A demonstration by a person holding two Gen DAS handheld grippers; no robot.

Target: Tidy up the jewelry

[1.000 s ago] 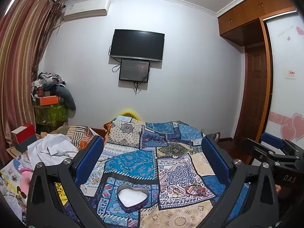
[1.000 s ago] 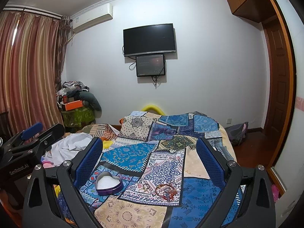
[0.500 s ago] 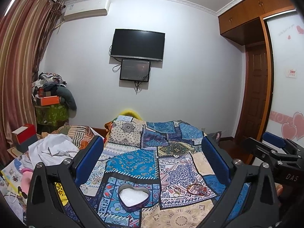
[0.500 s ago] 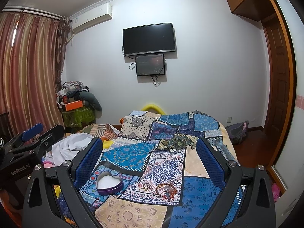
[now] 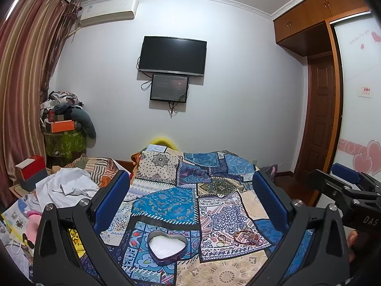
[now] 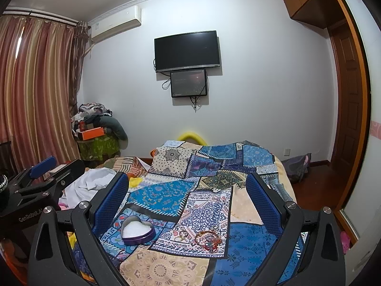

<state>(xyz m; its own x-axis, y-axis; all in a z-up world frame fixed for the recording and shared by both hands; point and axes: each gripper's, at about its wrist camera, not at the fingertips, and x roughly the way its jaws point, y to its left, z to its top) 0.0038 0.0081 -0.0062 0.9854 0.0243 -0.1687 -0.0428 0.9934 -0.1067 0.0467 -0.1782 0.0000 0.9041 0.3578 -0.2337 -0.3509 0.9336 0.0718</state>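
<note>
I hold my left tool [image 5: 190, 197] above the bed [image 5: 164, 197], its blue pads spread wide with nothing between them. My right tool [image 6: 188, 197] hangs beside it, likewise gaping and empty. On the patchwork quilt [image 6: 250, 243] near the foot of the bed sits a heart-shaped tin [image 6: 137, 233], lid off, white lining showing. Just to its right lie a small ring [image 6: 178, 238] and a tangle of beaded bracelets [image 6: 208, 238], apart from the tin and untouched.
</note>
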